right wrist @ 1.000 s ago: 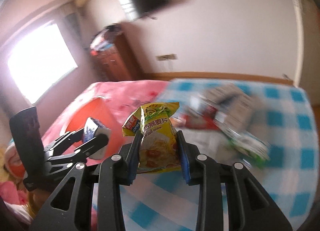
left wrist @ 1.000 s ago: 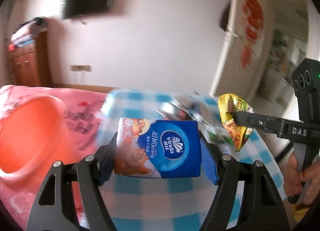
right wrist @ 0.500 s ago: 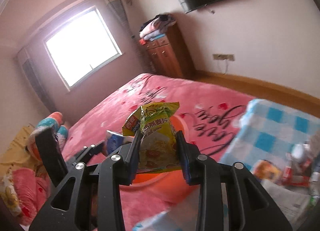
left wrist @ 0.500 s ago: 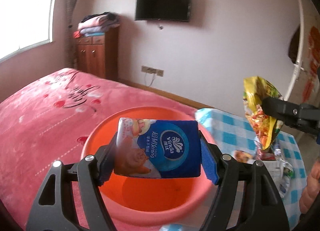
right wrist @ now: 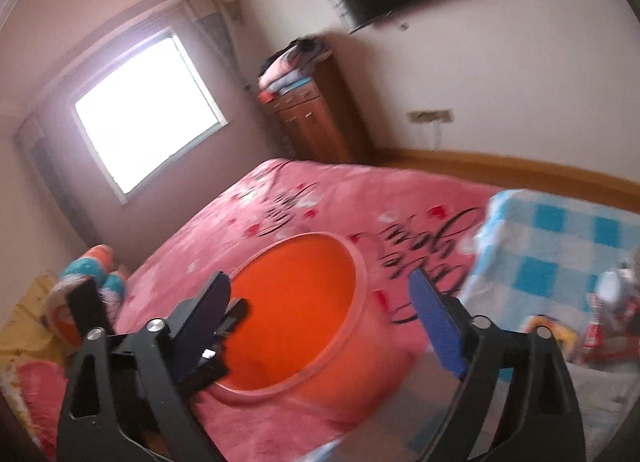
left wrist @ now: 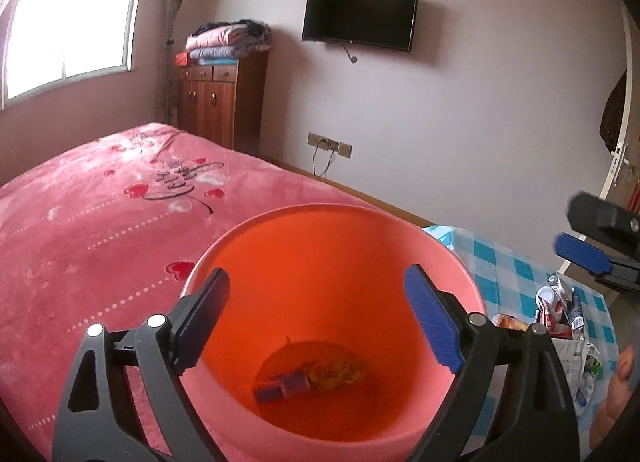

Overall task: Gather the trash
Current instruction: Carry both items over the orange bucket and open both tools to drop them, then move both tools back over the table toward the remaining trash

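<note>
An orange plastic basin [left wrist: 320,230] [right wrist: 360,262] stands on the pink bed. At its bottom lie a blue tissue pack [left wrist: 282,384] and a yellow snack wrapper [left wrist: 336,370]. My left gripper [left wrist: 316,298] hovers over the basin, jaws opening wide with nothing between them. My right gripper [right wrist: 320,304] hangs over the basin's near rim, its jaws also opening and empty; its blue pads [left wrist: 582,256] show at the right edge of the left wrist view. More wrappers [left wrist: 560,310] [right wrist: 608,314] lie on the blue checked cloth [left wrist: 504,266] [right wrist: 560,238].
The pink bedspread [left wrist: 100,222] fills the left. A wooden cabinet [left wrist: 222,102] with folded blankets stands by the wall under a television [left wrist: 360,18]. A hand [left wrist: 612,402] shows at the lower right. A pillow [right wrist: 84,274] lies far left.
Both grippers swung from the checked cloth over to the basin, then opened. The tissue pack and the yellow snack wrapper left the jaws and now lie in the basin.
</note>
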The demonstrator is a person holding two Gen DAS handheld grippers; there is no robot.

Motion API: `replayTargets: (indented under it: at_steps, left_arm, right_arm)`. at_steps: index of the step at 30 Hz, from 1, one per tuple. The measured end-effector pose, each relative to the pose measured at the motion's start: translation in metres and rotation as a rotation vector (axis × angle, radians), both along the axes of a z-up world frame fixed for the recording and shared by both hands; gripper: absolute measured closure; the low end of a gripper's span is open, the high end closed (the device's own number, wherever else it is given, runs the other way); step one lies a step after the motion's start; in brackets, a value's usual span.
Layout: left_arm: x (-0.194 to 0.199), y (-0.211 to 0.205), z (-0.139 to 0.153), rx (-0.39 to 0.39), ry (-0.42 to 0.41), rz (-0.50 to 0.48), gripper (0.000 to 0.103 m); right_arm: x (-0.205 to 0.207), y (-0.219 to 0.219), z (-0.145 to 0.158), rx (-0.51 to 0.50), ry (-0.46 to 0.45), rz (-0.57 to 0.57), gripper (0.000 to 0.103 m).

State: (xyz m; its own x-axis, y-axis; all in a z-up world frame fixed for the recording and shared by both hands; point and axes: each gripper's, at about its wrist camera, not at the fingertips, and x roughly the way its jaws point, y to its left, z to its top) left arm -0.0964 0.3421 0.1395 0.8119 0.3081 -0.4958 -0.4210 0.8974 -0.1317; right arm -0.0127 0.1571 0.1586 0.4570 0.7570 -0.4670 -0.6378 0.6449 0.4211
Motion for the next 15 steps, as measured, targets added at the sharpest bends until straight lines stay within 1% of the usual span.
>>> replayTargets:
  at_steps: [3,8,13,15]
  left_arm:
    - [-0.004,-0.008,0.002,0.014,-0.042,-0.013,0.013]
    - [-0.012,-0.027,0.006,-0.002,-0.091,-0.056,0.013]
    - [-0.016,-0.055,0.010,0.035,-0.121,-0.097,0.013]
    - [-0.017,-0.066,0.011,0.046,-0.121,-0.119,0.013]
  right_arm:
    - [-0.011,-0.021,-0.007,-0.022,-0.038,-0.058,0.013]
    - [-0.028,-0.055,-0.027,-0.060,-0.085,-0.143,0.013]
    - [-0.041,-0.079,-0.044,-0.108,-0.120,-0.209,0.013]
    - [-0.047,-0.089,-0.049,-0.120,-0.138,-0.235,0.009]
